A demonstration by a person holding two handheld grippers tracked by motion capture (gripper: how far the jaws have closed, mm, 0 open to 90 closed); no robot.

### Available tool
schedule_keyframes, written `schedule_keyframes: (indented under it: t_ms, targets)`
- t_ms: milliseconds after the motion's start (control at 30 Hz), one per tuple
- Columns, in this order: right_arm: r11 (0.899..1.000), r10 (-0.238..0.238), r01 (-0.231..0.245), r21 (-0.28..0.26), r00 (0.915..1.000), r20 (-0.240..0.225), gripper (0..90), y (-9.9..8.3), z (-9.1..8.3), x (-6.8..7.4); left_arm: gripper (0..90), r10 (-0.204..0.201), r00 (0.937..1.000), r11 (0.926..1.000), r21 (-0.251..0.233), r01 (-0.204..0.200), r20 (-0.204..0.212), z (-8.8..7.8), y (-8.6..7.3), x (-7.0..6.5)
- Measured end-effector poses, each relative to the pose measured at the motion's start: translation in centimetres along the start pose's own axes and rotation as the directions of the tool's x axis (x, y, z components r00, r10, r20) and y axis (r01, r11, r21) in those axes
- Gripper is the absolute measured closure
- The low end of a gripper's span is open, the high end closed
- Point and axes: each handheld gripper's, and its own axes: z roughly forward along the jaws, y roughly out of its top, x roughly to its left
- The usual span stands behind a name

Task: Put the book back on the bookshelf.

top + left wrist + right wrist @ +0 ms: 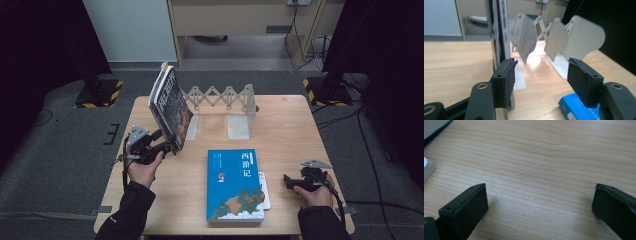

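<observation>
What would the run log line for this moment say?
left gripper: open, beside standing books in bookend rack | right gripper: open, empty, over table | blue book: flat

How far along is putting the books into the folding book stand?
Done: two books lean at the stand's left end. In hand: the left gripper sits open by their lower edge. Left: the blue book lies flat on the table; the right gripper rests open.

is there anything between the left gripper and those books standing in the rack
Nothing visible. The left gripper is right at the near edge of the upright books, jaws open; in the left gripper view one pad sits beside the books' edge, though contact is unclear. The blue book lies flat off to the side.
</observation>
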Motion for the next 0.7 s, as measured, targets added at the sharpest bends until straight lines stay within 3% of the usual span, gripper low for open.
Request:
schedule_keyframes:
  t_ms: [333,500,600,700]
  targets:
    - [1.000,0.003,-0.003,-0.001,1.0000,0.007,2.5,0.0,-0.1,0.0,37.6,-0.005,1.0000,0.9984,0.057,0.005,0.002,0.5,-1.9,0.1]
    - [1.000,-0.015,0.015,0.022,0.9999,-0.003,14.9,0.4,-0.5,0.3,37.1,0.010,0.9998,0.9949,0.101,-0.012,0.017,1.3,-2.9,-0.2]
    - [0.999,-0.015,0.016,0.031,0.9998,-0.013,17.9,0.6,-0.7,0.6,36.9,0.024,0.9994,0.9918,0.125,-0.027,0.025,1.7,-3.5,-0.5]
    - [1.000,0.015,-0.015,0.014,0.9993,-0.035,20.4,1.0,-1.1,0.9,36.2,0.034,0.9988,0.9874,0.153,-0.039,0.035,2.2,-4.2,-0.9]
